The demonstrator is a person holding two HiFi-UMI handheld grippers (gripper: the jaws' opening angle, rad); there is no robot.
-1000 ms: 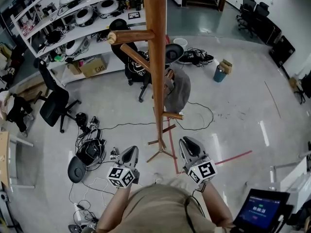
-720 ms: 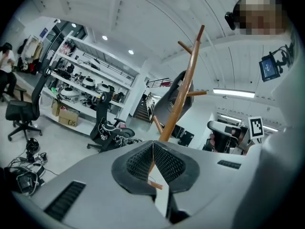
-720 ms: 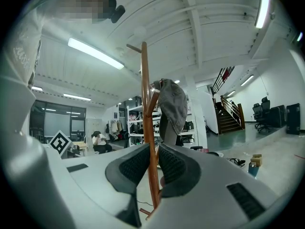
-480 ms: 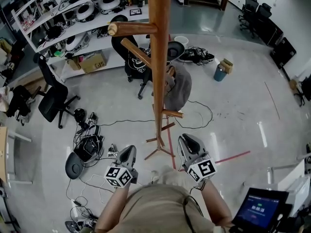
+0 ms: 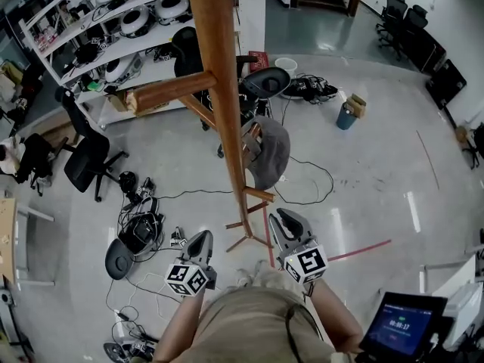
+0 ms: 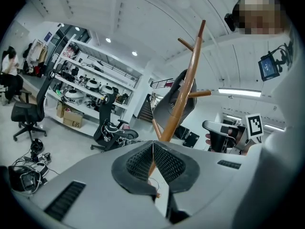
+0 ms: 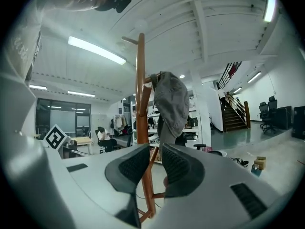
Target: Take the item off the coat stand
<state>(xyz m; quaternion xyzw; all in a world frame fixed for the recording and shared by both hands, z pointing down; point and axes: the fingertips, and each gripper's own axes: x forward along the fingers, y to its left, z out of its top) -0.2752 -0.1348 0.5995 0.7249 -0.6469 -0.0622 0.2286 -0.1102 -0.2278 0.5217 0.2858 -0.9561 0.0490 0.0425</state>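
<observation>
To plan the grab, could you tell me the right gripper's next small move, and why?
Probably ease the right gripper forward and up toward the grey fabric cap: it hangs on a peg of the wooden coat stand, beyond the open, empty fingers.

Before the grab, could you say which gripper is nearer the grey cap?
Right. The right gripper faces the grey cap from close by; the left gripper is farther off, across the pole.

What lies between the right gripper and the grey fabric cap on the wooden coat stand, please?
A short lower peg of the coat stand, otherwise air, seen in the head view.
</observation>
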